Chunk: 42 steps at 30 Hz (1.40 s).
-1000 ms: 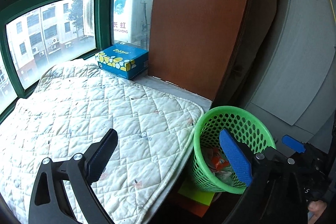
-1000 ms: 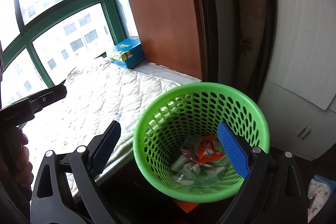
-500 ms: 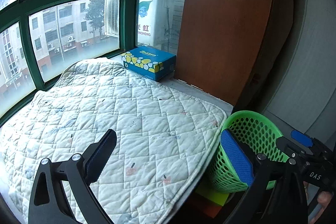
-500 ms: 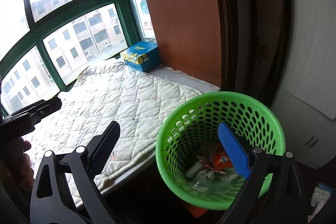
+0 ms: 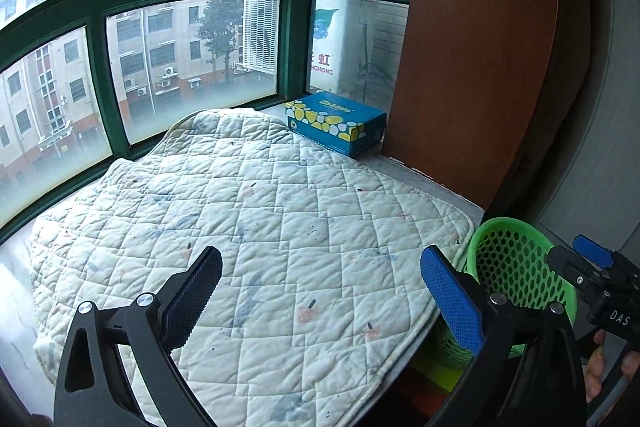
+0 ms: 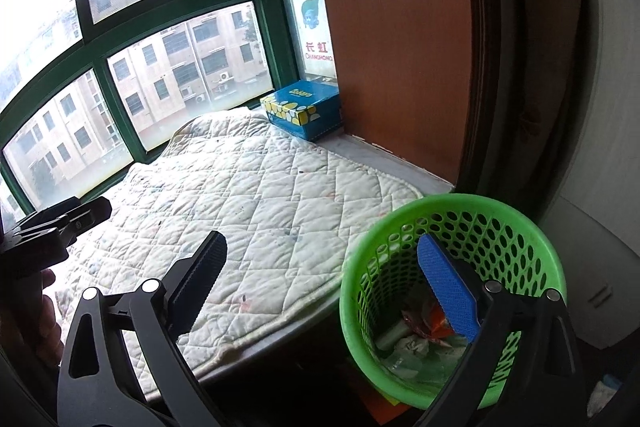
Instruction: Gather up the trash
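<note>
I see a soft quilted cloth pad point(image 5: 256, 211), a perforated glossy green plastic basket point(image 6: 452, 211), a printed cardboard box point(image 5: 336, 121), a smooth brown wood panel point(image 5: 472, 47), and ridged blue rubbery fingers point(image 5: 452, 295).

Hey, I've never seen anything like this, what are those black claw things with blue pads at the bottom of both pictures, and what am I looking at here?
Each claw is a hand-held gripper: a person holds one in each hand, and a wide-angle camera on each looks forward along its two fingers. One picture comes from the left hand-held gripper, the other from the right hand-held gripper. Both are open and hold nothing.

They face a window ledge covered by a white quilted pad. At its far end sits a blue tissue box, next to a brown wooden panel. Beside the ledge stands a green basket with wrappers and crumpled trash inside. At the left edge of the right view you can see the other gripper.
</note>
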Motion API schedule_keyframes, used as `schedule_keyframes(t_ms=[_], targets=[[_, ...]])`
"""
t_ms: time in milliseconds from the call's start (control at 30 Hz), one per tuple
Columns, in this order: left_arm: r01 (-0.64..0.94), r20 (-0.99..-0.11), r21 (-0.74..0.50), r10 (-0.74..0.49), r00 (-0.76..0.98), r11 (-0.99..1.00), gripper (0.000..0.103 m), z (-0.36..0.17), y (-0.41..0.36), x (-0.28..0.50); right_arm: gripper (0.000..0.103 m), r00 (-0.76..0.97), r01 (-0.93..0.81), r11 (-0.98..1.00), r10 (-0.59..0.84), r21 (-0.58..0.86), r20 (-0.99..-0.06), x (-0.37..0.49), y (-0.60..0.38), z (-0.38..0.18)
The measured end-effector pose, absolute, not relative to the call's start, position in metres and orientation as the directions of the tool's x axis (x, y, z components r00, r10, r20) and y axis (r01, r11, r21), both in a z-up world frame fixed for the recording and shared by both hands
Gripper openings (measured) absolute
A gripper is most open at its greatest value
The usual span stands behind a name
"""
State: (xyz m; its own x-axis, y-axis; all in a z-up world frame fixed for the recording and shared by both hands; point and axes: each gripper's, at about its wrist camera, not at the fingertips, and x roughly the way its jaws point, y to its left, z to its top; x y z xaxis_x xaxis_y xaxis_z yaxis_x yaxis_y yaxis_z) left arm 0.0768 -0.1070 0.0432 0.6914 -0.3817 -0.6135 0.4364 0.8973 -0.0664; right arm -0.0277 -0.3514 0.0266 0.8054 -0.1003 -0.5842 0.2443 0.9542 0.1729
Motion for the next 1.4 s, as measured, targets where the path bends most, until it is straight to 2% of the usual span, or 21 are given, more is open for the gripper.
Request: schedule_keyframes(t_ms=[867, 1400], targets=[[0.284, -0.592, -0.013, -0.236, 0.770, 0.959, 0.096, 0.040, -0.054, 0.073, 0.096, 0.819, 0.163, 0.978, -0.059, 0.133, -0.571, -0.012, -0.315, 0.028], [0.269, -0.603, -0.020, -0.226, 0.765, 0.963, 0.096, 0.037, -0.047, 0.075, 0.096, 0.814, 0.151, 0.979, -0.047, 0.133, -0.579, -0.008, -0.308, 0.026]])
